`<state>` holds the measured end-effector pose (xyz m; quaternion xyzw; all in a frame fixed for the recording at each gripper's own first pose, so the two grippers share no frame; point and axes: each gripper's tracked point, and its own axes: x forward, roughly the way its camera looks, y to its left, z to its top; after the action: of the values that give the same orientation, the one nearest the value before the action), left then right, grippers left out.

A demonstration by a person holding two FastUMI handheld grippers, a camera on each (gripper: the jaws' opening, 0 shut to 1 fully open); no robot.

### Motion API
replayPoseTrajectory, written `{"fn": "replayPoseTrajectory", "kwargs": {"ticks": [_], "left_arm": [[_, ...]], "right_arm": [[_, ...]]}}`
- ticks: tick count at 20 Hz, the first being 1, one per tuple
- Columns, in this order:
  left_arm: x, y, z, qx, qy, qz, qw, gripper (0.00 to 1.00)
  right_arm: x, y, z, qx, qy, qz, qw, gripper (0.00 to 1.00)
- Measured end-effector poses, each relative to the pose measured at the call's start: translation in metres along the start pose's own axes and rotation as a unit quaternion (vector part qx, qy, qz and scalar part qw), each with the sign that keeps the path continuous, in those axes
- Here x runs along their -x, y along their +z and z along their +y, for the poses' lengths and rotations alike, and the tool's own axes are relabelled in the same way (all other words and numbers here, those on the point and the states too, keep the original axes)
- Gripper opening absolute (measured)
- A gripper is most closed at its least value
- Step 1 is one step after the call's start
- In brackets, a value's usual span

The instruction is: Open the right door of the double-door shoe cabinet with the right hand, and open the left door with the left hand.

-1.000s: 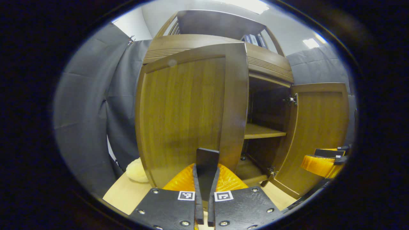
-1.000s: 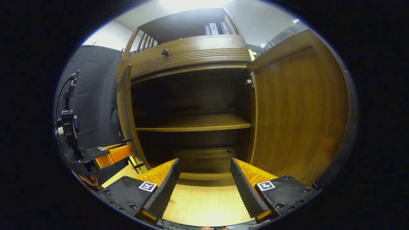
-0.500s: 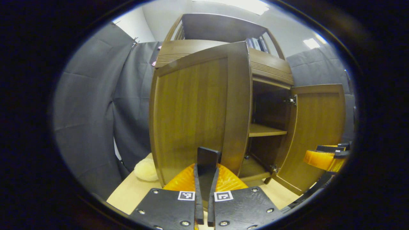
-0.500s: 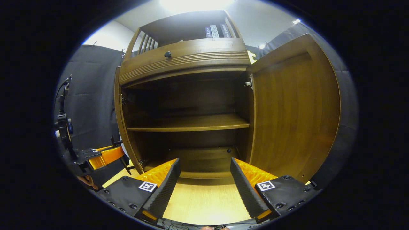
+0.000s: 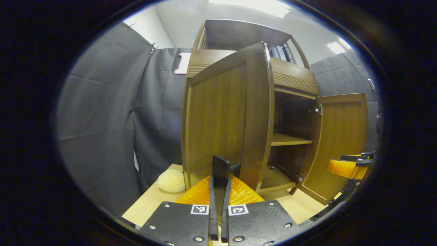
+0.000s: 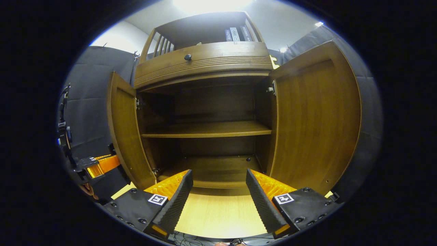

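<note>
**Both doors open**

Presently, the cabinet stands on the table with left door and right door swung wide. The left gripper is clenched, its fingers pressed together just before the left door's edge. The right gripper is released, jaws spread, grasping nothing.

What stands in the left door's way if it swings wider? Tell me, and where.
A pale fluffy lump lies on the tabletop beside the cabinet, on its left side, behind the left door. Swung much wider, the door may meet it. Nothing else visible blocks the swing.
</note>
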<state>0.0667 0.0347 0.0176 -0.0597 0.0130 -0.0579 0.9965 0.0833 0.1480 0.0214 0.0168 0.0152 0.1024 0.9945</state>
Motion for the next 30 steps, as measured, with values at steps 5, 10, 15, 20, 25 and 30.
{"fn": "replayPoseTrajectory", "kwargs": {"ticks": [5, 10, 15, 20, 25, 30], "left_arm": [[0.000, 0.007, 0.000, 0.004, -0.031, -0.012, 0.999, 0.06], [0.003, 0.011, 0.007, 0.019, -0.046, -0.024, 0.998, 0.05], [0.004, 0.012, 0.026, 0.002, -0.047, -0.024, 0.999, 0.05], [0.004, 0.014, 0.022, 0.023, -0.062, -0.032, 0.997, 0.05], [0.010, 0.013, 0.031, 0.005, -0.050, -0.029, 0.998, 0.05], [0.018, 0.026, 0.040, 0.015, -0.001, -0.035, 0.999, 0.05]], "right_arm": [[0.003, -0.001, 0.011, 0.005, 0.011, 0.002, 1.000, 0.93], [0.004, 0.001, 0.022, 0.012, 0.017, 0.003, 1.000, 0.93], [0.002, 0.004, 0.022, 0.018, 0.010, 0.007, 1.000, 0.93], [0.002, 0.009, 0.015, 0.010, -0.009, 0.016, 1.000, 0.92], [0.003, 0.016, 0.000, 0.010, -0.035, 0.021, 0.999, 0.92], [-0.004, 0.012, -0.010, -0.004, -0.052, 0.033, 0.998, 0.93]]}}
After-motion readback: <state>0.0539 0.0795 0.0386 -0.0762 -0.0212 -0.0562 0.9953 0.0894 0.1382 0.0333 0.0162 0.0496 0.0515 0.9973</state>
